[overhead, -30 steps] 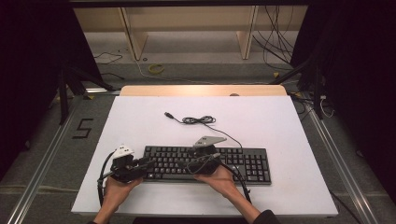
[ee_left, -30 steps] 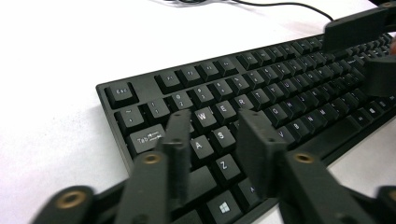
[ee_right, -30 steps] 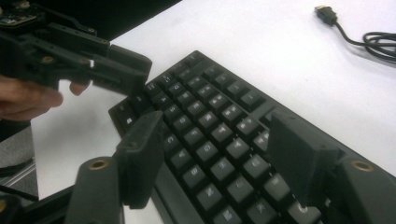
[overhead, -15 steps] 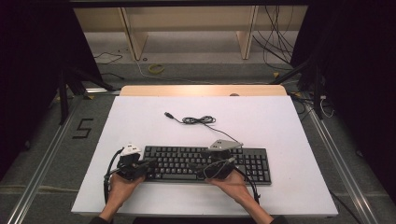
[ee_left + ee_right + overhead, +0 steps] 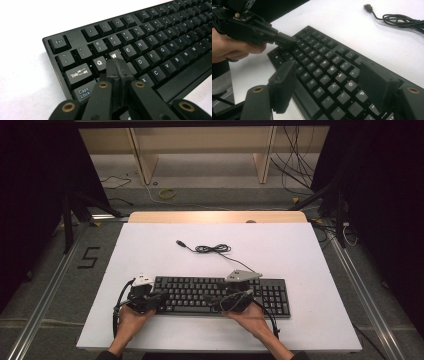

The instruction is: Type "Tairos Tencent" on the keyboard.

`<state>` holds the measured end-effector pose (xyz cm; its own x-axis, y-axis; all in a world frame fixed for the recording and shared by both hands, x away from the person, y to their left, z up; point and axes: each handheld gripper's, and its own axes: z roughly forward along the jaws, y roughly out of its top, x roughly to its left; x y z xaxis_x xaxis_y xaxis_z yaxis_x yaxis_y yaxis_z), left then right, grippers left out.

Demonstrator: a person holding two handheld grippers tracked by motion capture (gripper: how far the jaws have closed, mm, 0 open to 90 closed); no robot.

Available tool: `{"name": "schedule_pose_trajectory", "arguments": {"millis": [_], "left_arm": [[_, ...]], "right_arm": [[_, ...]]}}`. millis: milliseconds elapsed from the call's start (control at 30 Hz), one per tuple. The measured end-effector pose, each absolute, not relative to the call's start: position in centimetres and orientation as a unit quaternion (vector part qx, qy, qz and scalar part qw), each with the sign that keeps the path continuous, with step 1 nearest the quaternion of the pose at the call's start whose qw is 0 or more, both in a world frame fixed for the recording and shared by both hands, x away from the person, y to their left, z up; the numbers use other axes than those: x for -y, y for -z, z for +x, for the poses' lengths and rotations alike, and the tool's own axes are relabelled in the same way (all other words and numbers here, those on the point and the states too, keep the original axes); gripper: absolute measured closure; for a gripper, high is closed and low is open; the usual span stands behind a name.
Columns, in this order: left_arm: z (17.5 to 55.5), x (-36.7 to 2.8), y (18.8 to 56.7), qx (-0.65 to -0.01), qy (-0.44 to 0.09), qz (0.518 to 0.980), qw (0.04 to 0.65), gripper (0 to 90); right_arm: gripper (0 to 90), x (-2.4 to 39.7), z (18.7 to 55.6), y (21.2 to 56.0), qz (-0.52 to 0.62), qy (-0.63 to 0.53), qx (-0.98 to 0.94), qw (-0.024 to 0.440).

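Note:
A black keyboard [image 5: 220,295] lies across the near part of the white table, its cable and USB plug [image 5: 210,249] coiled behind it. My left gripper [image 5: 160,298] is at the keyboard's left end. Its jaws are shut together with nothing between them, the tips [image 5: 117,68] low over the keys below Q and W. My right gripper [image 5: 221,301] hovers over the middle of the keyboard and points left. Its jaws have just been opening and stand wide [image 5: 329,87], nothing gripped, letter keys [image 5: 332,72] beneath them. The left gripper [image 5: 285,41] shows beyond them.
The white table top [image 5: 300,250] has bare room behind and to the right of the keyboard. The cable [image 5: 402,20] lies on it behind the keys. A wooden shelf frame [image 5: 200,150] stands beyond the far edge, and dark floor flanks the table.
The right hand has shifted to the right along the keyboard. The left gripper has stayed at the keyboard's left end.

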<state>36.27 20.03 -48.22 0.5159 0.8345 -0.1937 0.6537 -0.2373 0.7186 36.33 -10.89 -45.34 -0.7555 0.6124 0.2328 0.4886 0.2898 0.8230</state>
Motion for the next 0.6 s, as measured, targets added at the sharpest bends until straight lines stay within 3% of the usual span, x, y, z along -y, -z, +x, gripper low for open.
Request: {"name": "schedule_pose_trajectory", "arguments": {"millis": [300, 600], "left_arm": [[36.10, -20.00, 47.98, -0.475, -0.120, 0.778, 0.394, 88.9], [35.29, -19.85, 47.37, -0.468, -0.119, 0.768, 0.420, 78.4]], "right_arm": [[32.2, 11.05, 36.54, 45.27, 0.347, -0.487, -0.799, 0.068], [38.9, 11.10, 36.94, 45.12, 0.353, -0.483, -0.798, 0.074]]}}
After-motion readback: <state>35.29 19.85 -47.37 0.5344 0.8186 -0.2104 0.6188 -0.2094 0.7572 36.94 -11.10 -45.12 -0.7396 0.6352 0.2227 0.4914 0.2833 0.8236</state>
